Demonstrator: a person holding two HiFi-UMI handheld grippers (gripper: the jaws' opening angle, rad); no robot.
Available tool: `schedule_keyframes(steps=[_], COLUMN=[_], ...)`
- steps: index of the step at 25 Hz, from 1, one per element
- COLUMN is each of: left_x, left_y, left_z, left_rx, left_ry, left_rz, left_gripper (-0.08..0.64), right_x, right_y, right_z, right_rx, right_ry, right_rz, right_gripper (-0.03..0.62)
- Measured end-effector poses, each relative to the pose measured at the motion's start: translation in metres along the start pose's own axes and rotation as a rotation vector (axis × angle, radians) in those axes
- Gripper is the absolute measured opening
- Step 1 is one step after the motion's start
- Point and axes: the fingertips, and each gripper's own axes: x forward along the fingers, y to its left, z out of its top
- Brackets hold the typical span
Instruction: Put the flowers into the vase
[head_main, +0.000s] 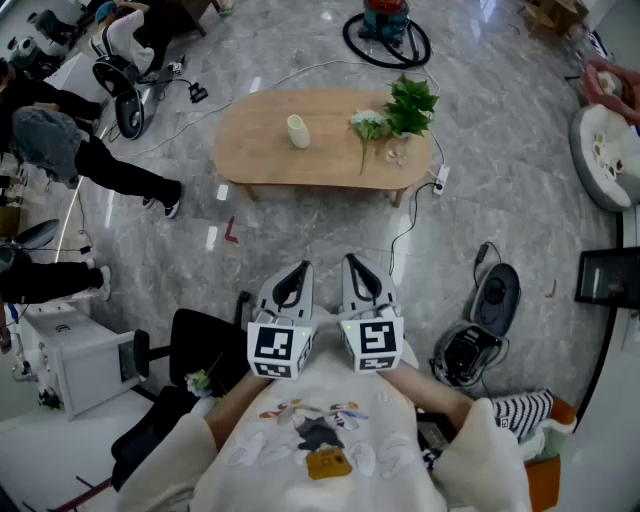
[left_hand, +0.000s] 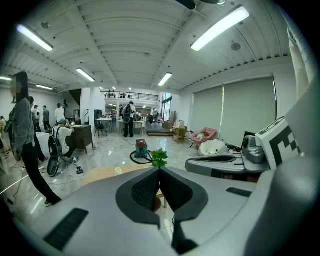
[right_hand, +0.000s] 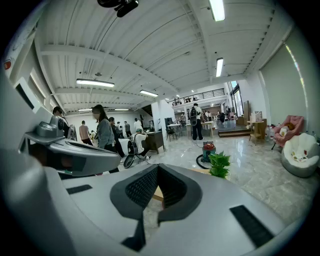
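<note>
While the flowers (head_main: 368, 128) are lying on the far table (head_main: 260, 150), right of the vase (head_main: 297, 131), the left gripper (head_main: 300, 270) and right gripper (head_main: 353, 264) are hovering by the person's chest, jaws closed on nothing, seemingly because no reach has begun.

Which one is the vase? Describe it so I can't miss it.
Find the low oval wooden table on the grey marble floor. In the head view the vase stands alone near the table's middle, left of the white flowers and the leafy green plant. It is the only cream-white upright cylinder there.
</note>
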Motion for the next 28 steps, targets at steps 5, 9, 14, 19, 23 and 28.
schedule_keyframes(steps=[5, 9, 14, 19, 23, 28], left_x=[0.002, 0.003, 0.006, 0.006, 0.007, 0.021], left_y=[0.002, 0.001, -0.003, -0.004, -0.004, 0.009], left_z=[0.000, -0.003, -0.001, -0.006, -0.003, -0.001], left_rx=[0.002, 0.010, 0.007, 0.002, -0.013, -0.034], left_ry=[0.000, 0.003, 0.010, 0.023, 0.015, 0.028], left_rz=[0.005, 0.009, 0.010, 0.029, 0.054, 0.067], left_gripper=[0.008, 0.008, 0.008, 0.008, 0.008, 0.008], right_x=[0.002, 0.002, 0.002, 0.003, 0.008, 0.024], right_y=[0.000, -0.003, -0.006, -0.014, -0.017, -0.027], right_z=[0.002, 0.002, 0.006, 0.004, -0.006, -0.004], right_rx=[-0.002, 0.000, 0.065, 0.087, 0.090, 0.114], right_ry=[-0.016, -0.016, -0.054, -0.037, -0.008, -0.001], right_rz=[0.005, 0.007, 0.031, 0.039, 0.057, 0.060], right_gripper=[0.006, 0.006, 0.006, 0.006, 0.006, 0.006])
